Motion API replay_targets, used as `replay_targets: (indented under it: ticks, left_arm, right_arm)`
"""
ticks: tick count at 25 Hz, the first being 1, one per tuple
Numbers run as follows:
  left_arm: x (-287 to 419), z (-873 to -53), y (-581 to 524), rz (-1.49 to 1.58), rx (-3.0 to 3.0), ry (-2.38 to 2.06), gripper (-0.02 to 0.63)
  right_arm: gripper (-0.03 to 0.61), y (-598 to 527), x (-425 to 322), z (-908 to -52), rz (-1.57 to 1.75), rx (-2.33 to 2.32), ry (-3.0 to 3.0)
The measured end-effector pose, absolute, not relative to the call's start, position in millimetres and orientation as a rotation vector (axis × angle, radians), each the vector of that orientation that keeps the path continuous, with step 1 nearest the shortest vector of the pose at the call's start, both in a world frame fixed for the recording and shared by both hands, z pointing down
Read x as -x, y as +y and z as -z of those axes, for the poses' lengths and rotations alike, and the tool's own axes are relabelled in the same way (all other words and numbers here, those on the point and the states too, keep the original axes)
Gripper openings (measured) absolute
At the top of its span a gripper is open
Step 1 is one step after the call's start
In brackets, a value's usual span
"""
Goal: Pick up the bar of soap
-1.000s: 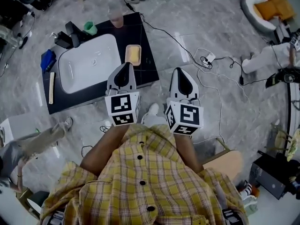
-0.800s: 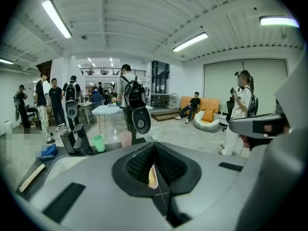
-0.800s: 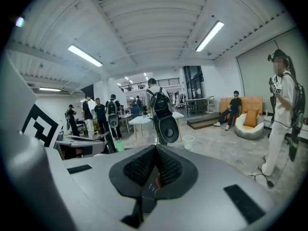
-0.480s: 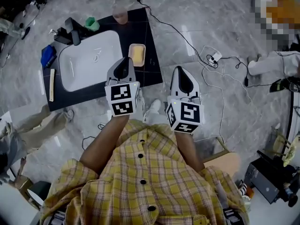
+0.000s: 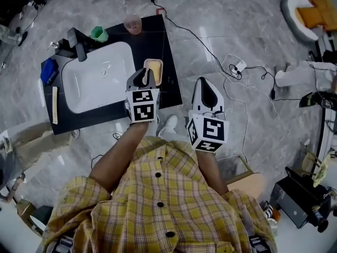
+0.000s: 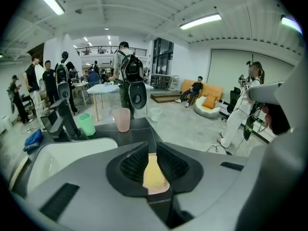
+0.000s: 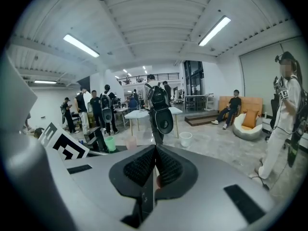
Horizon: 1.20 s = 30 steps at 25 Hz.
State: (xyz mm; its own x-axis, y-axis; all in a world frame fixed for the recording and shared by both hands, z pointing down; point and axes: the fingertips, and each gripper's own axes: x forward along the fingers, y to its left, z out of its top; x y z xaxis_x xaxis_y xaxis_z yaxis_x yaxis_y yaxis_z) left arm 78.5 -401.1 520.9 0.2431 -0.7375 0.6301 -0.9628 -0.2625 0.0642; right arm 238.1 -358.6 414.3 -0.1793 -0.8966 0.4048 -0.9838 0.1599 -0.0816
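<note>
The yellow bar of soap (image 5: 154, 66) lies in a pale dish on the black counter (image 5: 169, 46), right of the white sink. My left gripper (image 5: 145, 74) hangs over the dish's near left edge and points down at it. In the left gripper view its jaws (image 6: 152, 150) have just been opening and stand a narrow gap apart. The soap (image 6: 155, 177) shows through that gap beyond the tips, and the pads do not press on it. My right gripper (image 5: 206, 84) is over the floor, right of the counter, with its pads (image 7: 155, 150) shut together and holding nothing.
The counter carries a white sink (image 5: 97, 78), a black faucet (image 5: 79, 45), a green cup (image 5: 98, 33), a pink cup (image 5: 132, 23), a blue object (image 5: 48, 70) and a wooden stick (image 5: 55, 97). Cables (image 5: 231, 67) run over the floor at right. Several people stand beyond the counter.
The left gripper has moved forward and down, from the counter's near edge to just beside the soap dish. The right gripper has edged forward a little.
</note>
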Motion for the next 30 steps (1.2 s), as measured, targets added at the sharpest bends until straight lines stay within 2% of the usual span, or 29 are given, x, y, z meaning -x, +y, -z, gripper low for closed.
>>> replay_targets:
  ticks: [7, 24, 30]
  left_arm:
    - [-85.7, -578.9, -415.6, -0.770, -1.980, -1.460, 0.105]
    - [-97.7, -637.0, -429.7, -0.859, -1.857, -1.335, 0.182]
    - [-96.6, -661.5, -431.6, -0.906, -1.781, -1.298, 0.184]
  right_arm:
    - [0.018, -380.9, -234.4, -434.6, -0.524, -1.801, -2.158]
    - [0.018, -409.6, -241.9, -462.2, -0.613, -1.812, -2.087]
    - [0.018, -412.4, -248.9, -471.9, -0.651, -1.808, -2.063]
